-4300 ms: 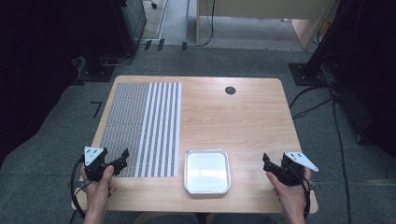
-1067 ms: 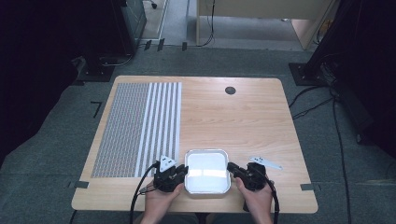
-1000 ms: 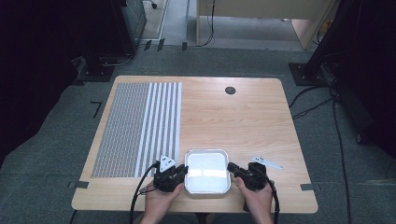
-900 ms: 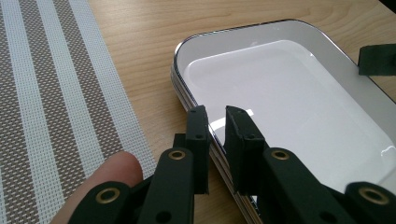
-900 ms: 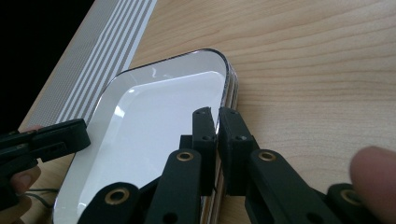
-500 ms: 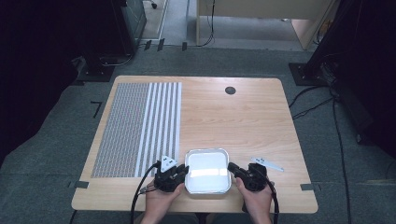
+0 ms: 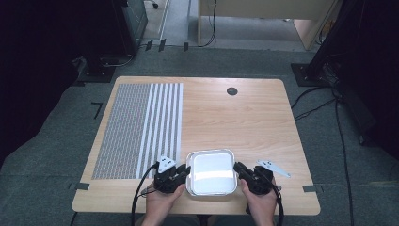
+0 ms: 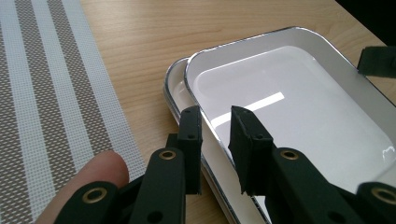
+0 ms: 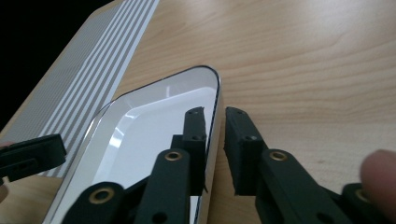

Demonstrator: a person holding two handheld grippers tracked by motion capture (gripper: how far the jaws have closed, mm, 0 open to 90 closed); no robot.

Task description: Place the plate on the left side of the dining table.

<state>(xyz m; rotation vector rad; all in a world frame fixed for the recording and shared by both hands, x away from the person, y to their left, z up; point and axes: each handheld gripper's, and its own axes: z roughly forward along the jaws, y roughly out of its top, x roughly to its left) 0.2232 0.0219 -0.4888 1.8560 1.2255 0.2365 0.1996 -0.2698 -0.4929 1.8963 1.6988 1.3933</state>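
Wooden table (image 7: 254, 122), mat (image 7: 141, 127) at 9 o'clock. Stacked trays (image 7: 211, 172): left gripper (image 7: 181, 175) and right gripper (image 7: 241, 171) straddle the top rim, jaws just opening, slack. Reclamp evenly, lift level.

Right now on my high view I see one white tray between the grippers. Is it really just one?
Observer: No, there are two. In the left gripper view an upper tray sits in a lower tray, whose rim peeks out at one side.
Operator: Is my left gripper biting it?
Observer: No. The left gripper has the upper tray's rim between its jaws with a gap showing. They have just been opening.
Operator: And the right one?
Observer: The right gripper straddles a tray rim too, one jaw inside and one out over the table. Its jaws have also just been opening.
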